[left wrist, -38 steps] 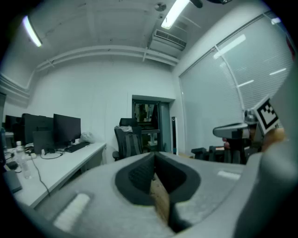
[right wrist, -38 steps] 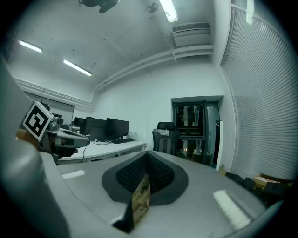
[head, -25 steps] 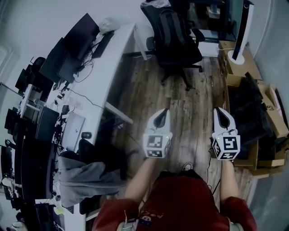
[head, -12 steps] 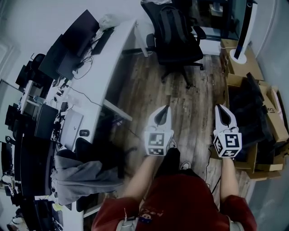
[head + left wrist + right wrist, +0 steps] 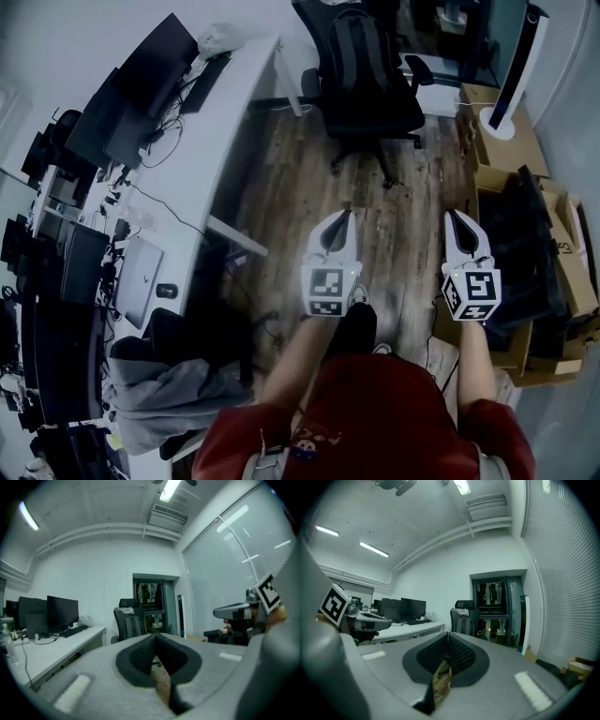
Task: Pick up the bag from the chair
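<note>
The bag (image 5: 361,47) is a dark backpack that stands upright on the seat of a black office chair (image 5: 375,103) at the top of the head view. Both grippers are held out level over the wooden floor, well short of the chair. My left gripper (image 5: 344,215) is shut with nothing in it, and so is my right gripper (image 5: 452,215). The left gripper view shows the chair and bag (image 5: 131,623) far ahead beyond the shut tips (image 5: 156,636). In the right gripper view the bag (image 5: 464,623) stands ahead, past the shut tips (image 5: 448,634).
A long white desk (image 5: 220,122) with monitors and cables runs along the left. Cardboard boxes (image 5: 520,150) and a tall white tower (image 5: 516,66) line the right wall. A grey garment (image 5: 159,403) hangs over another chair at the lower left.
The person has stepped forward: the desk and floor slide down the head view and the chair is nearer. Both grippers stay shut and side by side.
</note>
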Demonstrator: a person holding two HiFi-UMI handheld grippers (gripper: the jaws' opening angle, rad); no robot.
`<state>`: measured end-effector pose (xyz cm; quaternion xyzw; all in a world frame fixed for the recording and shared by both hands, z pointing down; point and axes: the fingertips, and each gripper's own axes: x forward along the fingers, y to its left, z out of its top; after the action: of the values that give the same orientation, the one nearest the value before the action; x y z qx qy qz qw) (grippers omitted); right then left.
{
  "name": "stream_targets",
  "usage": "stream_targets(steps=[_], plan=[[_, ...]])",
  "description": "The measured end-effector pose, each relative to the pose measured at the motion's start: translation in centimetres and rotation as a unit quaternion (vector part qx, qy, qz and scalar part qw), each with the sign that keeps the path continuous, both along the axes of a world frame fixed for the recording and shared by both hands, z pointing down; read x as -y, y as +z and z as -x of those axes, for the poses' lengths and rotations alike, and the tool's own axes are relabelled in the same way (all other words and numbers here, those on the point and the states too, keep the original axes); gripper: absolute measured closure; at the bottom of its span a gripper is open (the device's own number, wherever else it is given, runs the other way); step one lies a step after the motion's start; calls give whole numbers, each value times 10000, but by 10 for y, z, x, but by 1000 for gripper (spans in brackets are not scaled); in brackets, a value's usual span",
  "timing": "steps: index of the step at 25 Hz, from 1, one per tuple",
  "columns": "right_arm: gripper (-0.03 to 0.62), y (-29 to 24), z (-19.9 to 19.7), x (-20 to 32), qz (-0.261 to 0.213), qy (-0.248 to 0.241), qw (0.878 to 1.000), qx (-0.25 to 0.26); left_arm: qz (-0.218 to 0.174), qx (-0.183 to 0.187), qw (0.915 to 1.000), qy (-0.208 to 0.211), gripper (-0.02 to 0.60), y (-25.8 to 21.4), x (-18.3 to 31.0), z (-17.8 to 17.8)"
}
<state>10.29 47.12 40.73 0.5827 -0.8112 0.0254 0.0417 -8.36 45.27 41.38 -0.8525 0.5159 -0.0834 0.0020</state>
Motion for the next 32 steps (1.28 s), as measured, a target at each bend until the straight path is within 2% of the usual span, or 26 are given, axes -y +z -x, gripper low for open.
stream_targets(steps=[17,24,32], plan=[[591,15,60,208,372,-31,9991,-189,330,-68,9994,8,581,19,204,55],[591,10,69,275,384,51,9990,-212,360,-82,9993,87,581,15,274,65],[591,2,63,327,274,203,9993,-171,297,13,9994,150,581,8,329,65]])
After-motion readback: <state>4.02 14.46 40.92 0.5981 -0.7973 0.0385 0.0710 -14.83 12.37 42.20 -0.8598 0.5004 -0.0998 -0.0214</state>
